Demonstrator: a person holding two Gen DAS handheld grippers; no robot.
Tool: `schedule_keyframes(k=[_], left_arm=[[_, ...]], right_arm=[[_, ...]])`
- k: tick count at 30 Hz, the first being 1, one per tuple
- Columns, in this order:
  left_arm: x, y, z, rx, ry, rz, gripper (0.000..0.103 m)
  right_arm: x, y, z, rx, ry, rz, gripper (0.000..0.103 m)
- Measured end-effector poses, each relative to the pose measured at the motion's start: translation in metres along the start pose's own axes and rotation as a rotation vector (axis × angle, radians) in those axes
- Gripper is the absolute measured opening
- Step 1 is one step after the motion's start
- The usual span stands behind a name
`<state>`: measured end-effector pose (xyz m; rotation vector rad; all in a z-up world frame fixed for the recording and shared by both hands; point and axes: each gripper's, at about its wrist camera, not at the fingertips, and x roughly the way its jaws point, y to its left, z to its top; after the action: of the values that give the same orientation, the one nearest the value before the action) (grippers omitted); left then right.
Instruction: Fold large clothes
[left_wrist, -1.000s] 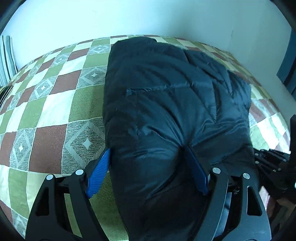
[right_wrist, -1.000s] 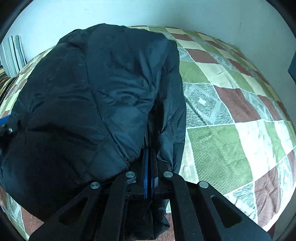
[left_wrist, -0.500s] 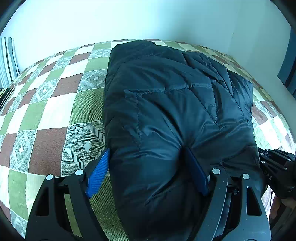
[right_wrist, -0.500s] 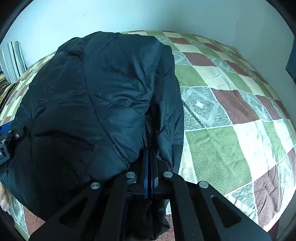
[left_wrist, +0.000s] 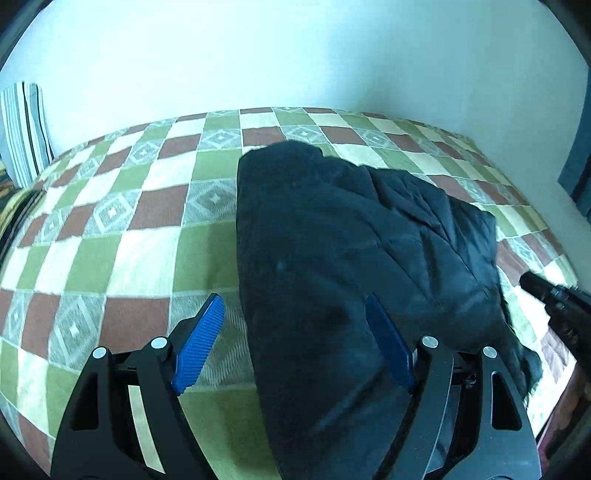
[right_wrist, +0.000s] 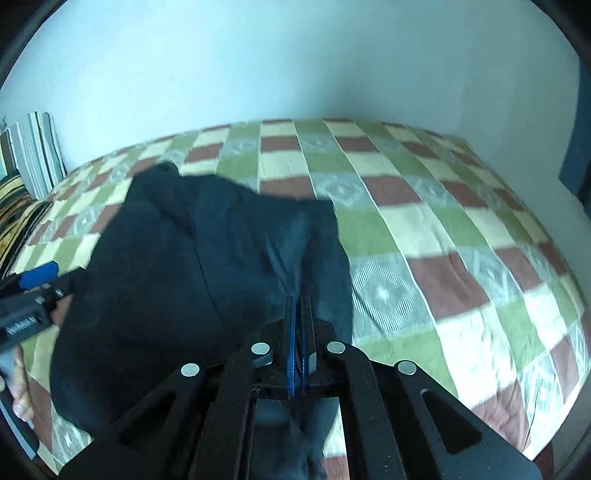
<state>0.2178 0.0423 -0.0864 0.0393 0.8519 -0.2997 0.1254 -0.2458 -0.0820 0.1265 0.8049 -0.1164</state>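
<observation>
A dark padded jacket lies bunched on a bed covered by a checked bedspread of green, cream and brick-red squares; in the left wrist view it fills the centre and lower right of the frame, reaching from the middle of the bedspread down to the bottom edge. The left claw stands wide, its left blue pad over bare bedspread at the lower left and its right blue pad lying against the jacket's surface, so the jacket's near edge sits between the two fingers without being pinched. The right claw, at the lower centre of the right wrist view, is closed tight, its blue pads pressed together on a fold of the jacket, which spreads across the left half of that frame. The left claw also shows at that frame's left edge. A striped pillow leans against the pale wall in the upper left.
</observation>
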Motion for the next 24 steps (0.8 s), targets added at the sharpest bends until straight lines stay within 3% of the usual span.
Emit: schedule_keyframes(k=[7, 14, 24], left_arm=[[0.030, -0.017, 0.016, 0.069, 0.054, 0.021, 0.079], [0.061, -0.021, 0.009, 0.061, 0.123, 0.018, 0.079], [0.084, -0.027, 0.003, 0.067, 0.139, 0.055, 0.078]], right_arm=[[0.043, 0.019, 0.029, -0.047, 0.040, 0.030, 0.001], [0.091, 0.023, 0.014, -0.062, 0.148, 0.005, 0.001], [0.120, 0.022, 0.000, -0.051, 0.171, 0.009, 0.001]])
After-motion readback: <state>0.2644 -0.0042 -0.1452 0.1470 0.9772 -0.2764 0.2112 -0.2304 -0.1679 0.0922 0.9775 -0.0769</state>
